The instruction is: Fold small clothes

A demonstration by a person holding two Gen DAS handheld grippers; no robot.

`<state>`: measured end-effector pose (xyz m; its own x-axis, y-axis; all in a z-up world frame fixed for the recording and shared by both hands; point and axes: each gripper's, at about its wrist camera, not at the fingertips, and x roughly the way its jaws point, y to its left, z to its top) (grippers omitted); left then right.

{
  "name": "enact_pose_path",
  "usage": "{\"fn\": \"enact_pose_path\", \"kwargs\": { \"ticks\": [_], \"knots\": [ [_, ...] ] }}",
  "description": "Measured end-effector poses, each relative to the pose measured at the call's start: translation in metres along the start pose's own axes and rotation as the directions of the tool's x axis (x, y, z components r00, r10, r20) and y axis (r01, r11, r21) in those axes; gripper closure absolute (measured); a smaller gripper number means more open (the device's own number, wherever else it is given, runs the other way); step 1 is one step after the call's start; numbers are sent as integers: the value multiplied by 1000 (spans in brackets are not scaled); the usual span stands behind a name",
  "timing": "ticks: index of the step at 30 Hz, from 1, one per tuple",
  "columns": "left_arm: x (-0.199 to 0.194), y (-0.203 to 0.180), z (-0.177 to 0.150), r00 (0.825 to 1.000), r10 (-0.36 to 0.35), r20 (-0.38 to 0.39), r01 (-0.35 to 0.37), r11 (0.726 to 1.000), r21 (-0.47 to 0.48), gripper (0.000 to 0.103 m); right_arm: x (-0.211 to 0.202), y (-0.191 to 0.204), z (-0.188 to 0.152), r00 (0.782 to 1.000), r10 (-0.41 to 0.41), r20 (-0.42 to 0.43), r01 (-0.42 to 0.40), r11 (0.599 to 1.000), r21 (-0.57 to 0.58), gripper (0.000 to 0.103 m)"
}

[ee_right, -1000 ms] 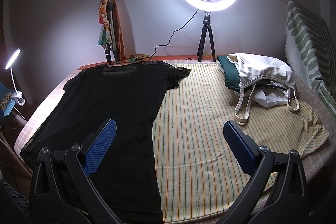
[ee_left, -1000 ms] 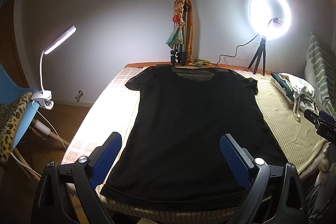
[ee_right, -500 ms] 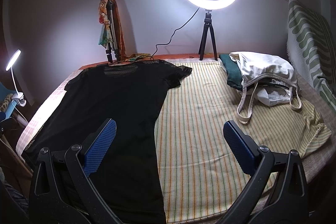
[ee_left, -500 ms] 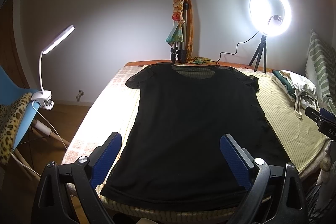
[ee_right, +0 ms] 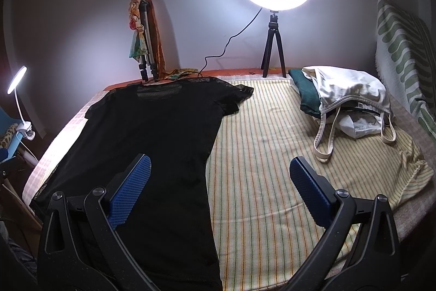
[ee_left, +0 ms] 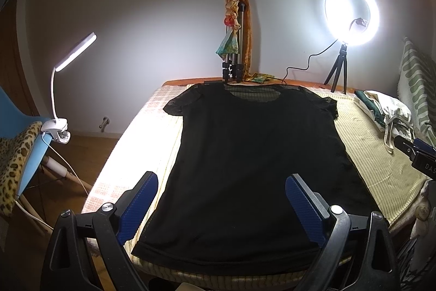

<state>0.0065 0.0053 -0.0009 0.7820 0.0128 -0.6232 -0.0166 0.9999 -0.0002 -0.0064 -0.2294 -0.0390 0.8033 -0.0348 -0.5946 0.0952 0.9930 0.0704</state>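
Both grippers, left gripper (ee_left: 221,205) and right gripper (ee_right: 219,188), hover with jaws apart, holding nothing. Black t-shirt (ee_left: 253,157) lies flat, unfolded, on the striped bed (ee_right: 272,154). Little has shifted over the last second; folding not yet begun.

Striped bed (ee_right: 267,162): flat black T-shirt (ee_left: 253,160), white bag (ee_right: 351,97)

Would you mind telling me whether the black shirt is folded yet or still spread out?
Spread out. The shirt lies flat on the striped cloth, both sleeves out, hem and neckline showing, no fold.
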Motion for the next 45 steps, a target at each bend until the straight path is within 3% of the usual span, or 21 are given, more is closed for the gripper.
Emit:
{"fn": "enact_pose_path", "kwargs": {
  "ticks": [11, 18, 21, 25, 29, 36, 38, 41, 45],
  "knots": [
    [8, 6, 1, 1000, 16, -23, -16, 1000, -23, 7, 8, 5, 3, 999, 25, -28, -25, 1000, 7, 0],
    [16, 19, -1, 997, 27, -69, -30, 999, -42, 8, 5, 16, 16, 995, 98, -8, -98, 995, -10, 0],
    [16, 26, -2, 997, 37, -73, -41, 998, -46, 10, 4, 25, 27, 991, 135, 10, -134, 991, -29, 0],
    [19, 37, -4, 995, 33, -93, -38, 998, -54, 20, 13, 43, 45, 981, 193, -16, -194, 980, -49, 0],
    [23, 59, -13, 992, -64, -113, 52, 993, -106, 29, 30, 66, 68, 957, 286, -46, -289, 953, -96, 0],
    [31, 92, -35, 977, -73, -200, 37, 983, -180, 57, 59, 116, 106, 933, 351, -74, -359, 907, -221, 0],
    [33, 98, -42, 973, -79, -215, 34, 978, -203, 65, 82, 128, 123, 910, 390, -142, -411, 893, -182, 0],
    [39, 110, -50, 969, -96, -226, 38, 967, -251, 68, 108, 143, 138, 879, 432, -200, -461, 877, -133, 10],
    [50, 113, -57, 963, -108, -246, 40, 963, -266, 69, 153, 181, 161, 856, 451, -254, -490, 864, -118, 14]
  ]
}}
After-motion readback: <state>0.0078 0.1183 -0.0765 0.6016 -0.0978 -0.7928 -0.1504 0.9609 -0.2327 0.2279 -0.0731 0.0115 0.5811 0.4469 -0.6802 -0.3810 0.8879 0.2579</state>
